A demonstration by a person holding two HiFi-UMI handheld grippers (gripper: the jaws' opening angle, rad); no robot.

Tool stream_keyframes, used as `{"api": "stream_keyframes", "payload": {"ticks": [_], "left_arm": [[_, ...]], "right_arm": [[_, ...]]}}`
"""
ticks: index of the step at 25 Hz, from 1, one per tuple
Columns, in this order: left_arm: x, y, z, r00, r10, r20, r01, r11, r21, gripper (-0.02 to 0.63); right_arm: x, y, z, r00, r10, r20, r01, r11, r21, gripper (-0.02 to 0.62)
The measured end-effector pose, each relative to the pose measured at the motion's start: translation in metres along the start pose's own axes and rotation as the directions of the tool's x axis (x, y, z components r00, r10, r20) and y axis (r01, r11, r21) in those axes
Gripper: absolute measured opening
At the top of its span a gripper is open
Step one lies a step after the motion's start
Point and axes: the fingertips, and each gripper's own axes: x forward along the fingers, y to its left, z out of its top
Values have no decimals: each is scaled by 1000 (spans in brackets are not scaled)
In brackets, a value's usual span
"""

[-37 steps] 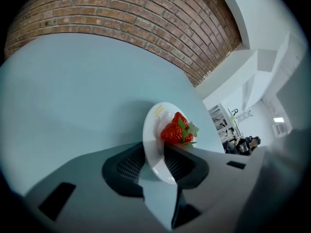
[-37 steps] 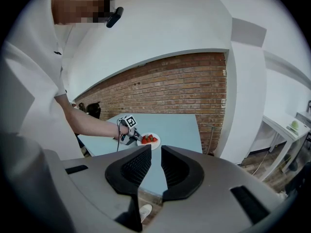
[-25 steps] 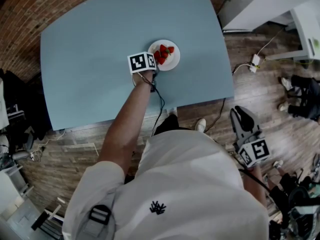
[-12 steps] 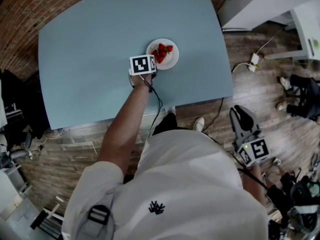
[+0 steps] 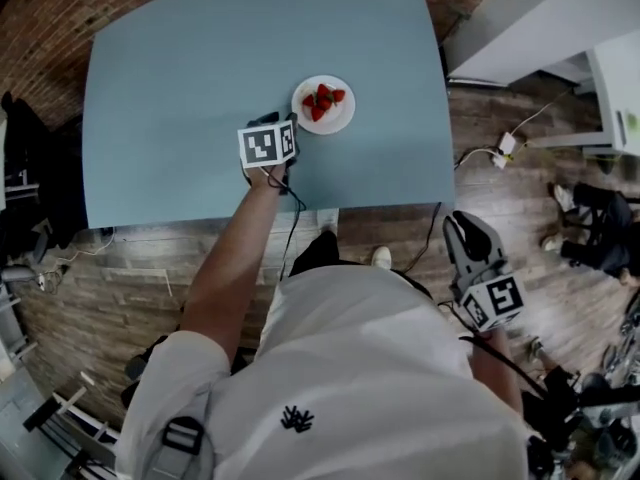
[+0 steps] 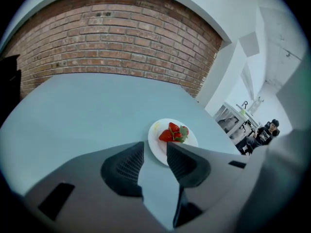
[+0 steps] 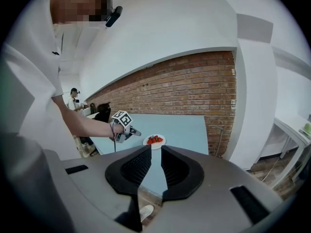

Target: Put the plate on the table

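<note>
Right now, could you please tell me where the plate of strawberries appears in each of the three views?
Head view: plate at upper centre, on the blue table.
Left gripper view: plate just below centre, large.
Right gripper view: plate small, near centre, far off.
Shared landmark: the brick wall behind the table.

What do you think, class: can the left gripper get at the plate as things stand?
Probably yes. The left gripper, jaws just opened and empty, hangs right beside the plate; only bare table lies between, and nothing blocks the way.
</note>
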Motion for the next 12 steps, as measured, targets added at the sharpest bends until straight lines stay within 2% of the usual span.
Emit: {"api": "stream_keyframes", "payload": {"ticks": [7, 8, 10, 12], "left_arm": [[-92, -43, -19, 988, -38, 146, 39, 999, -6, 135], [-106, -52, -25, 985, -41, 167, 43, 999, -8, 91], [-135, -71, -39, 978, -45, 201, 49, 999, -13, 43], [-162, -89, -56, 972, -46, 230, 52, 998, -21, 27]], "right_arm": [[-27, -2, -9, 991, 130, 16, -128, 990, -59, 64], [-31, -3, -11, 989, 150, 17, -148, 986, -72, 64], [-40, -3, -15, 982, 187, 20, -184, 978, -92, 64], [-48, -2, -19, 975, 220, 25, -216, 970, -112, 64]]}}
